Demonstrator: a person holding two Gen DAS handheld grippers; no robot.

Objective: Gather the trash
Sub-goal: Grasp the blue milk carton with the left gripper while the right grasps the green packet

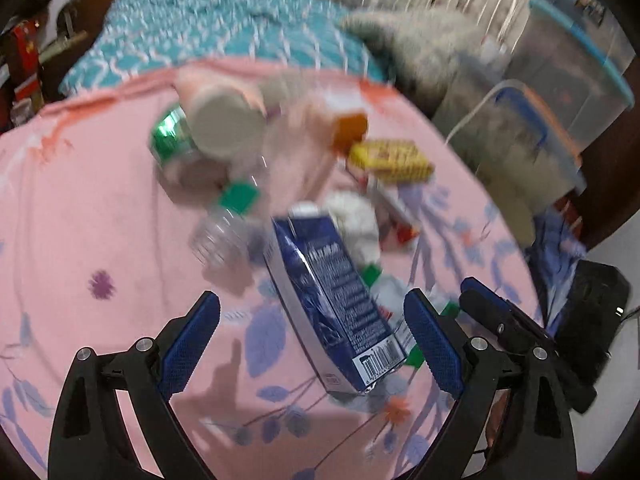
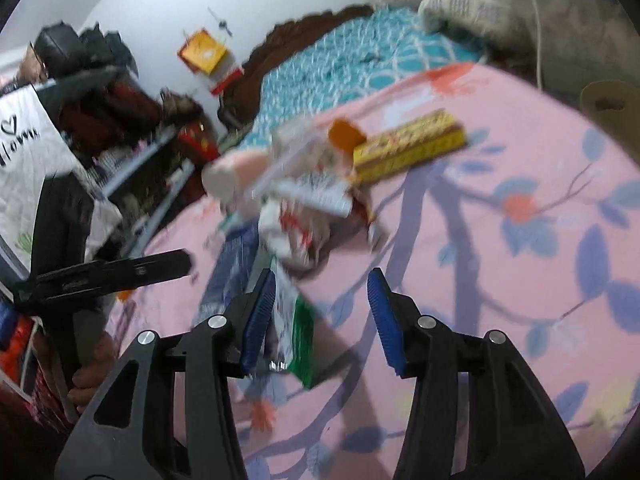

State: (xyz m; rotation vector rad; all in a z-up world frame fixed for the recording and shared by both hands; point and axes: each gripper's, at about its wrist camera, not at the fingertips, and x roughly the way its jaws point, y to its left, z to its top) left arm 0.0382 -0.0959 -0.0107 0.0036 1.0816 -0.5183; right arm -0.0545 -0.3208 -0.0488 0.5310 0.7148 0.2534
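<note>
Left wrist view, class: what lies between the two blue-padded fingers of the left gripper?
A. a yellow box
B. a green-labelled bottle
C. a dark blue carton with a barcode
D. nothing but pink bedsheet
C: the dark blue carton lies on the pink sheet between the open fingers of the left gripper, barcode end nearest the camera.

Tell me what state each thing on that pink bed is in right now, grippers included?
Left gripper: open, its fingers either side of the blue carton.
Right gripper: open, holding nothing.
Blue carton: lying on its side, dented.
Clear bottle: lying down, uncapped, crumpled.
Yellow box: lying flat, closed.
Green-and-white packet: lying against the right gripper's left finger.
</note>
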